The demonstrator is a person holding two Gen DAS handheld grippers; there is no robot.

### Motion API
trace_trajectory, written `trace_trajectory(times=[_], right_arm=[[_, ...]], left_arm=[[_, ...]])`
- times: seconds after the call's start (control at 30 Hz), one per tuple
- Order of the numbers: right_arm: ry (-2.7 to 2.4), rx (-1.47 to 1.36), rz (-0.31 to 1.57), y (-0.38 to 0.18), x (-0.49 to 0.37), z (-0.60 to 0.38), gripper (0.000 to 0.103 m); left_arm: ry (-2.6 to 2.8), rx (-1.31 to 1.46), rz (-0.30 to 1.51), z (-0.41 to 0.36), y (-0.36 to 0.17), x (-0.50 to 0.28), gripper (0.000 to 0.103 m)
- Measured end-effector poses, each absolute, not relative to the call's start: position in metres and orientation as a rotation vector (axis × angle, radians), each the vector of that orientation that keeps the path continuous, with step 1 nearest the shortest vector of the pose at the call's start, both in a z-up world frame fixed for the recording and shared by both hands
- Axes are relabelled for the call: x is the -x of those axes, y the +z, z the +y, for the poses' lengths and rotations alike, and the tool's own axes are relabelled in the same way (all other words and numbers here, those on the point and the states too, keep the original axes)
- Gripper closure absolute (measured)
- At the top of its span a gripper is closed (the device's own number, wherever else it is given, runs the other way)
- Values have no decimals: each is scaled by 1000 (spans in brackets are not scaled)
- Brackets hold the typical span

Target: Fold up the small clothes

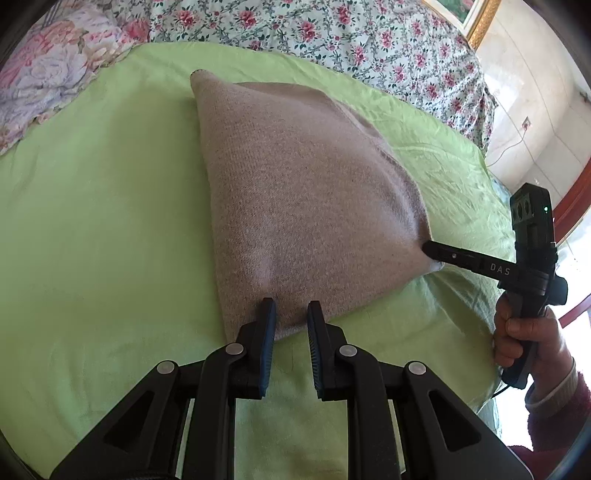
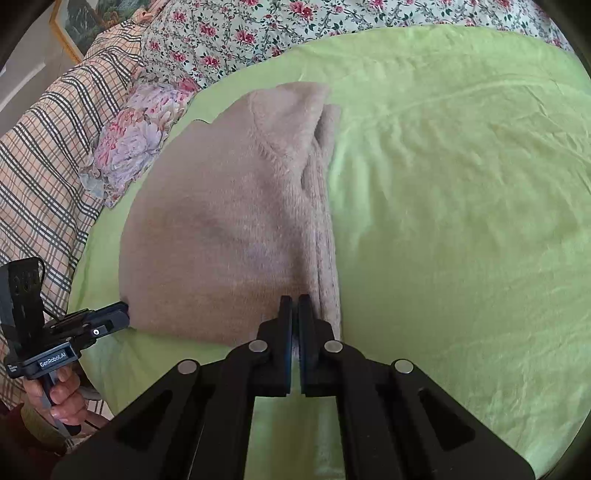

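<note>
A beige knitted sweater [image 1: 295, 184] lies folded on the green sheet [image 1: 92, 221], its near edge raised and stretched between both grippers. My left gripper [image 1: 291, 315] is shut on the near hem, with fabric filling the narrow gap between its blue pads. In the right wrist view the left gripper [image 2: 123, 314] grips the sweater's [image 2: 221, 229] left corner. My right gripper [image 2: 294, 306] is shut on the other near corner, beside the folded sleeve layers. From the left wrist view the right gripper [image 1: 428, 249] bites that corner from the right side.
A floral quilt [image 1: 332, 33] runs along the far side of the green sheet [image 2: 461, 221]. A flowered pillow [image 2: 129, 144] and a plaid cover [image 2: 48, 166] lie at the left. A hand [image 1: 517, 332] holds the right gripper's handle. The bed's edge and a wall are at the right.
</note>
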State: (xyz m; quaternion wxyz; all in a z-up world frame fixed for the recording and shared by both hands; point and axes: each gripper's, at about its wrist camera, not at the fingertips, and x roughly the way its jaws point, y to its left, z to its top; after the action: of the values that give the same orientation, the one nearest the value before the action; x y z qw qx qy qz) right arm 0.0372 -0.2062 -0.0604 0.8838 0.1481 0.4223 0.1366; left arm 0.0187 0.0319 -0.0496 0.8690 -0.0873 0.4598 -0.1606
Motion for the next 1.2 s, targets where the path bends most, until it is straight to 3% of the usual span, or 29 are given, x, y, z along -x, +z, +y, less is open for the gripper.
trace_trajectory(times=[0.17, 0.23, 0.3, 0.37, 0.4, 0.43, 0.5, 0.67, 0.93, 1.2], right_arm=[[261, -288, 876, -56, -25, -209, 100], [242, -269, 872, -52, -16, -209, 99], [226, -249, 872, -48, -7, -208, 99], [221, -239, 864, -42, 3, -206, 94], [224, -241, 859, -40, 6, -206, 87], [229, -245, 848, -36, 12, -205, 72], [240, -248, 831, -31, 19, -203, 58], [264, -236, 827, -23, 30, -190, 55], [295, -222, 825, -18, 35, -174, 40], [302, -223, 815, -12, 23, -168, 33]], left_arm=[[-331, 180, 971, 34, -45, -11, 83], [-327, 182, 971, 36, -41, -5, 78], [-314, 185, 973, 38, -38, 1, 66], [-285, 177, 974, 41, -36, 7, 55], [-273, 173, 974, 42, -34, 11, 53], [-268, 172, 974, 43, -33, 13, 53], [-258, 178, 979, 45, -30, 19, 47], [-230, 165, 984, 51, -25, 29, 40], [-149, 88, 955, 54, -11, 39, 25], [-77, 67, 926, 57, 5, 21, 23]])
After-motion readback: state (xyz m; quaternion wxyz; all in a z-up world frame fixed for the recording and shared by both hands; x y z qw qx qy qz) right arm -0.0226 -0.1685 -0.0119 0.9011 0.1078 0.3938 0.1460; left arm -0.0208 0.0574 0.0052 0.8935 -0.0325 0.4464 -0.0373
